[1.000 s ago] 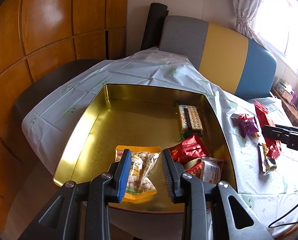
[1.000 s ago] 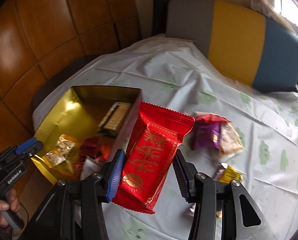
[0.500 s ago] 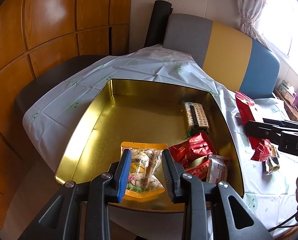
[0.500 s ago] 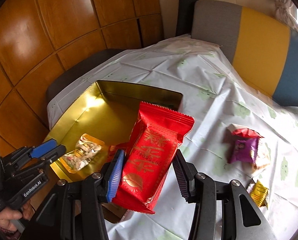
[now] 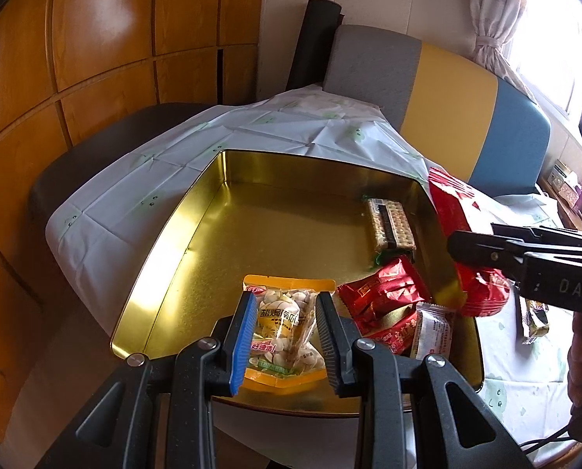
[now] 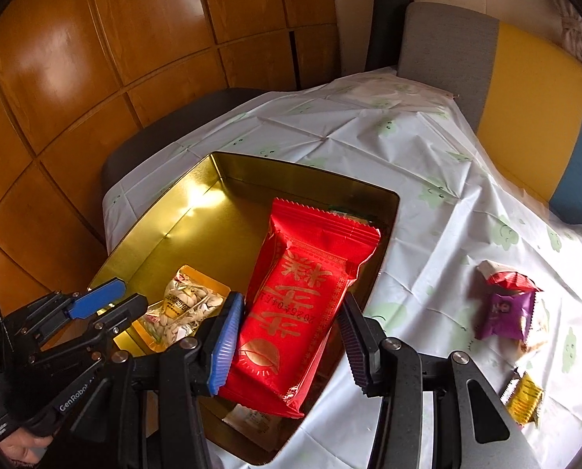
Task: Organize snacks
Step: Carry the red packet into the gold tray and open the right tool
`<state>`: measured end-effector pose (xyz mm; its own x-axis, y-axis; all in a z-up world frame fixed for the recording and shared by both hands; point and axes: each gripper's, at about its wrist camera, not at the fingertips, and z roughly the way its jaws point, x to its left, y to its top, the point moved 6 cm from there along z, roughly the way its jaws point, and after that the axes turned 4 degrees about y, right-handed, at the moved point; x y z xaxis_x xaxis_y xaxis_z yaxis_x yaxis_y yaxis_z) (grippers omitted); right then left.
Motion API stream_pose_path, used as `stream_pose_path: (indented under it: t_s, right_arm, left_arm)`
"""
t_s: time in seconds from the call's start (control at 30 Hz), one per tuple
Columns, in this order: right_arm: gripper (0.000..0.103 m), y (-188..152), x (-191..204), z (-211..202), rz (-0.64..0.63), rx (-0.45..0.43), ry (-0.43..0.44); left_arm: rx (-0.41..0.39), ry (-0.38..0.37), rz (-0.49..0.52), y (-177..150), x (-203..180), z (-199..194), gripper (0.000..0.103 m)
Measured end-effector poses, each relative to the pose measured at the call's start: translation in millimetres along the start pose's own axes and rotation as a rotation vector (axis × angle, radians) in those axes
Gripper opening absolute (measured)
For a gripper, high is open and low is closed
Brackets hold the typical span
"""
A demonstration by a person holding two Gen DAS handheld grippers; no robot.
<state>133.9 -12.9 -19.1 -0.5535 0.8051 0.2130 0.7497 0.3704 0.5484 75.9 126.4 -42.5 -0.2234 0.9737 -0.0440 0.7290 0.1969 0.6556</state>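
A gold tin (image 5: 174, 234) lies open on the white tablecloth. Inside it are a pale seed packet (image 5: 283, 328), a cracker pack (image 5: 390, 226) and small red packets (image 5: 381, 293). My left gripper (image 5: 287, 336) hovers open over the tin's near edge, above the seed packet, which lies flat and loose. My right gripper (image 6: 287, 344) is shut on a large red snack packet (image 6: 302, 297) and holds it in the air above the right side of the tin (image 6: 154, 226). From the left wrist view, that gripper (image 5: 486, 250) and its red packet (image 5: 455, 203) come in from the right.
A purple packet (image 6: 506, 312), a small red one (image 6: 506, 279) and a yellow one (image 6: 525, 394) lie on the cloth right of the tin. A grey, yellow and blue seat back (image 5: 447, 90) stands behind the table. A dark chair (image 5: 95, 156) and wood panelling are at left.
My right gripper has carried the red packet leftward, from over the tablecloth to over the tin. The left gripper has stayed nearly still above the seed packet.
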Motion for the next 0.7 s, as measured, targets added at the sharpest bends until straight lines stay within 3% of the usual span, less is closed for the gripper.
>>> stream_pose_path:
  t_s: [0.7]
  right_arm:
    - [0.044, 0, 17, 38, -0.014, 0.051, 0.025]
  left_arm:
    - [0.015, 0.015, -0.019, -2, 9, 6, 0.031]
